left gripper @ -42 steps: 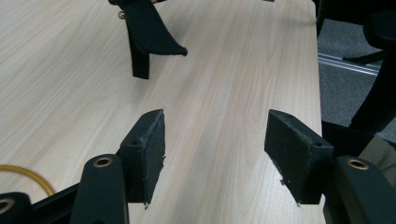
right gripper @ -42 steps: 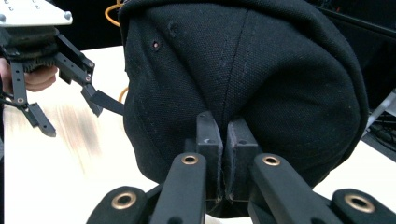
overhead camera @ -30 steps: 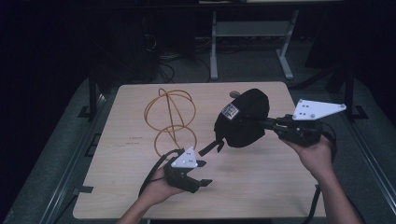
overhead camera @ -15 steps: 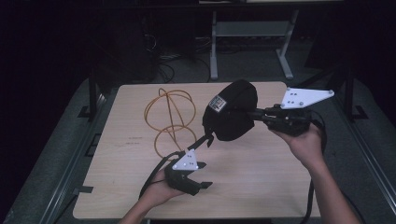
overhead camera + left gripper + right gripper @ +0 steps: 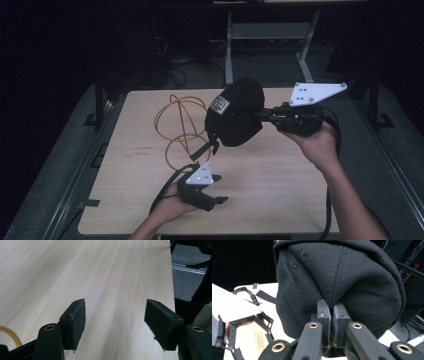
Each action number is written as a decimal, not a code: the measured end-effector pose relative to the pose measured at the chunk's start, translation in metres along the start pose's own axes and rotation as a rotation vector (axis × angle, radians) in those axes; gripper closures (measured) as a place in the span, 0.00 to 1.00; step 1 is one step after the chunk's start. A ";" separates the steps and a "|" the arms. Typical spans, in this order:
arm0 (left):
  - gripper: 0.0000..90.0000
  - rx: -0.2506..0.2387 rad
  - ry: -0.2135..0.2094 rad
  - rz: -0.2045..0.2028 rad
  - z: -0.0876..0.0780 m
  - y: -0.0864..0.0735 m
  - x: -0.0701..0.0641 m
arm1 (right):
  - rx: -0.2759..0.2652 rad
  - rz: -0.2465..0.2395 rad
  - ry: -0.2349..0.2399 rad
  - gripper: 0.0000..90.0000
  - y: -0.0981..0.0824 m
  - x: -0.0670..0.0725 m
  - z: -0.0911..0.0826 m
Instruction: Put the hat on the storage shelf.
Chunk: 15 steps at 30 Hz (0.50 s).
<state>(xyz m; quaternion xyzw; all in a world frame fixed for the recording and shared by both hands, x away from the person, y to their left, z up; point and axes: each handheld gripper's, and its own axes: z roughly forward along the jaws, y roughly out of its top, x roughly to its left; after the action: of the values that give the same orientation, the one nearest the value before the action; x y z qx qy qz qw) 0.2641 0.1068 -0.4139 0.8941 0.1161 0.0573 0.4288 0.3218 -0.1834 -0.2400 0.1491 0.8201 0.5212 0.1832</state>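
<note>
Cap held in the air over mid-tabletop, pinched by the right gripper.

One black cap [image 5: 235, 120], centre of the high view, clear of the tabletop [image 5: 280, 185]; its strap [image 5: 205, 149] hangs loose below. It looks light and soft: the cloth crown folds where it is pinched, so it will likely sag and swing. The brim or a seam seems a firmer hold than loose cloth. The right gripper [image 5: 331, 315] has its jaws together on a fold of the crown, seen close in the right gripper view. The left gripper [image 5: 212, 192], lower centre of the high view, rests low with jaws apart and nothing between them; they have just been opening. One orange cable [image 5: 182, 125] lies looped on the tabletop, left of the cap. Count: one cap, one cable, two grippers.
</note>
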 end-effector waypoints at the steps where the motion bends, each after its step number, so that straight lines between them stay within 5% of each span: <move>1: 0.37 -0.001 -0.001 0.005 0.000 0.000 0.000 | 0.001 -0.002 0.004 0.96 0.003 0.000 0.002; 15: 0.36 0.003 -0.015 0.038 0.004 0.002 -0.005 | -0.016 -0.020 0.060 0.96 0.038 -0.001 0.031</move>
<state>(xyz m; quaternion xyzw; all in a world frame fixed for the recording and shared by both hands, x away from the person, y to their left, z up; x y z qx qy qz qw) 0.2606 0.1012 -0.4154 0.8971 0.0959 0.0584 0.4273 0.3386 -0.1439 -0.2177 0.1234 0.8225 0.5301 0.1649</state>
